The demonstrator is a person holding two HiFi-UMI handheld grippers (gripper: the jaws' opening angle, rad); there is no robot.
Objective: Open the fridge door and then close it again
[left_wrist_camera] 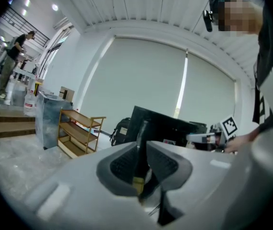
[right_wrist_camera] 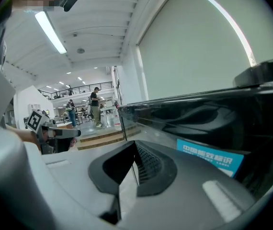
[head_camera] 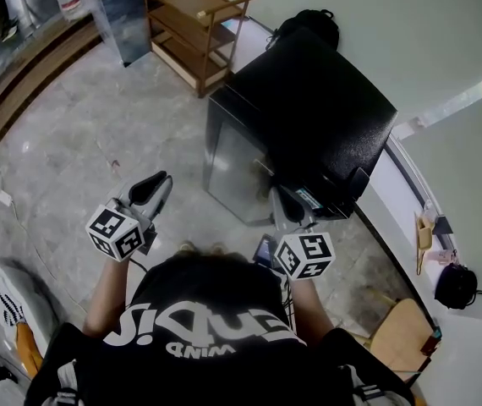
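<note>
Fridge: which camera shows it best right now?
Head view: the whole black fridge shows from above, top and grey side. Left gripper view shows it farther off, partly hidden. Right gripper view shows only its glossy top edge and a blue sticker, close up.

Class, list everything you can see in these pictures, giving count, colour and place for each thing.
fridge: one, black with silver front, centre, by the wall
shelf rack: one, brown wood, beyond the fridge, upper left
backpack: one, black, behind the fridge
chair: one, brown wood, lower right
left gripper: one, grey and black, jaws slightly apart, empty, left of fridge
right gripper: one, grey and black, jaws together, beside fridge front
</note>
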